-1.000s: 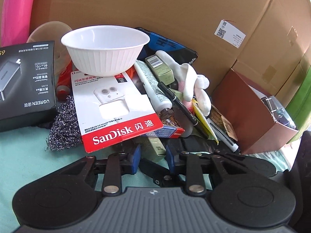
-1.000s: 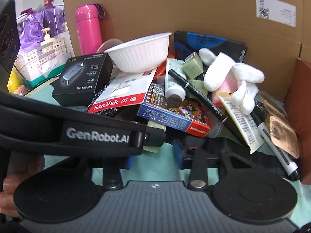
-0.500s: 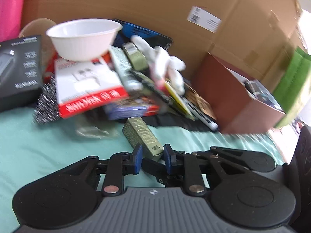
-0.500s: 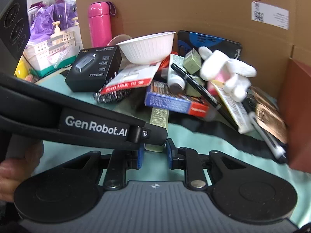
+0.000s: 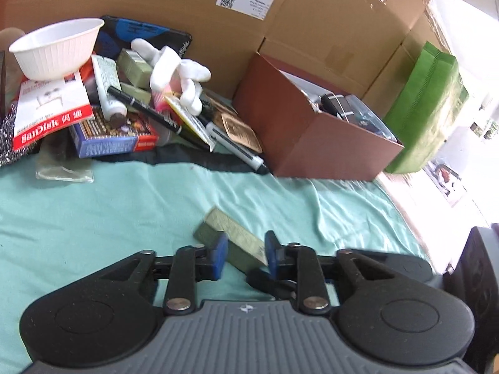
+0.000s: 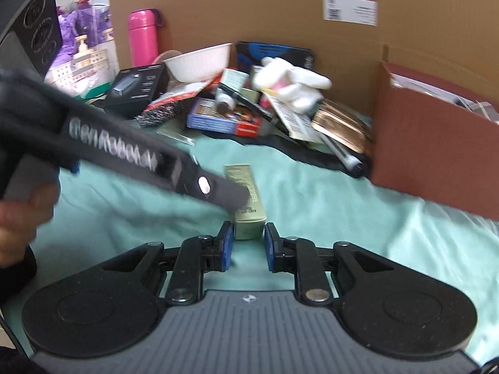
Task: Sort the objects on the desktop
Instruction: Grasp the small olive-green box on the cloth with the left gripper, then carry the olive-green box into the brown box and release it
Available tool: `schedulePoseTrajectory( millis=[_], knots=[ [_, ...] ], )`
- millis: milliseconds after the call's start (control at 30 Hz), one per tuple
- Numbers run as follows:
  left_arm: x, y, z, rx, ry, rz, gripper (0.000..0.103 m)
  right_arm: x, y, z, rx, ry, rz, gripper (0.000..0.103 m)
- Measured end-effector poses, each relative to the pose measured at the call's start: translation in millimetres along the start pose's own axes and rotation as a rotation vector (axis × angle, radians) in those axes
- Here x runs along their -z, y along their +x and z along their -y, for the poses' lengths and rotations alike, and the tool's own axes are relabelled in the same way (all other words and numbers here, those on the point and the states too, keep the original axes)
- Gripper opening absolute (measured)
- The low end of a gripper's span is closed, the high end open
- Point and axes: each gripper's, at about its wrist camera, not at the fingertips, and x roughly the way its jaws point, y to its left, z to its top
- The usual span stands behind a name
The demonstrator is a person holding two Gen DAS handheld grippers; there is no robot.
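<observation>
A small olive-green box point(image 5: 232, 240) lies aslant on the teal cloth point(image 5: 93, 202), between the blue pads of my left gripper point(image 5: 246, 249). Those jaws are opening and the pads no longer seem to press on it. In the right wrist view the same box point(image 6: 246, 187) sits just ahead of my right gripper point(image 6: 248, 244), whose jaws stand narrowly apart with only cloth between them. One of the left gripper's fingers point(image 6: 215, 187) crosses over the box there, and a hand point(image 6: 18, 218) holds that tool.
A brown open box point(image 5: 312, 131) with items inside stands at the right, a green bag point(image 5: 427, 109) beyond it. The pile at the back left holds a white bowl point(image 5: 56, 50), a SanDisk card point(image 5: 53, 109), a white plush toy point(image 5: 174, 65) and a marker point(image 5: 234, 146). A cardboard wall point(image 5: 187, 0) backs everything.
Both grippers drew back from the pile and swung right. The left gripper took the olive box from under the pile's edge, carried it onto open cloth, and its jaws have widened.
</observation>
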Motion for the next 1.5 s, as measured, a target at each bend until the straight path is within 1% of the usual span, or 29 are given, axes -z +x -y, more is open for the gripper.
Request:
schedulePoseTrajectory(
  millis=[33, 67, 133, 200, 333, 400, 433, 533, 700, 833, 933, 1067, 1167, 1233, 1333, 1500],
  knots=[
    [-2, 2, 0, -0.012, -0.003, 0.003, 0.042, 1, -1, 1, 0.008, 0.009, 0.005, 0.021],
    [-4, 3, 0, -0.027, -0.006, 0.008, 0.046, 0, -2, 2, 0.014, 0.012, 0.012, 0.021],
    [-6, 6, 0, -0.056, -0.006, 0.017, 0.05, 0, -3, 0, 0.014, 0.009, 0.02, 0.021],
    [-8, 8, -1, -0.079, -0.005, 0.018, 0.05, -1, -2, -1, -0.002, 0.003, 0.021, 0.022],
    [-9, 12, -1, -0.071, 0.012, 0.007, 0.051, 0, -2, -1, -0.007, 0.003, 0.015, 0.023],
    [-9, 15, 1, -0.068, 0.028, 0.002, 0.051, -1, -2, 0, -0.004, 0.012, 0.013, 0.023],
    [-9, 16, 3, -0.068, 0.038, -0.003, 0.049, -1, -2, 0, -0.003, 0.015, 0.011, 0.023],
    [-8, 18, 4, -0.075, 0.061, -0.01, 0.047, -1, -1, 0, 0.004, 0.013, 0.009, 0.023],
    [-8, 21, 1, -0.077, 0.047, -0.017, 0.048, -1, 1, 2, 0.003, 0.024, 0.002, 0.024],
    [-6, 23, 2, -0.085, 0.054, -0.017, 0.049, -1, 4, 5, -0.004, 0.042, 0.007, 0.028],
    [-6, 21, 3, -0.089, 0.063, -0.013, 0.046, 0, 4, 6, -0.012, 0.05, 0.01, 0.029],
    [-6, 14, 8, -0.086, 0.073, 0.0, 0.039, 0, 1, 6, 0.006, 0.051, 0.015, 0.028],
    [-9, 9, 15, -0.066, 0.079, 0.021, 0.039, -1, -7, 9, 0.026, 0.051, 0.041, 0.028],
    [-13, 6, 24, -0.055, 0.095, 0.048, 0.038, -5, -15, 12, 0.05, 0.045, 0.067, 0.028],
    [-23, 2, 42, -0.046, 0.135, 0.098, 0.038, -14, -27, 18, 0.09, 0.041, 0.115, 0.028],
    [-46, 0, 69, -0.007, 0.188, 0.17, 0.038, -31, -45, 37, 0.164, 0.051, 0.214, 0.028]
  ],
)
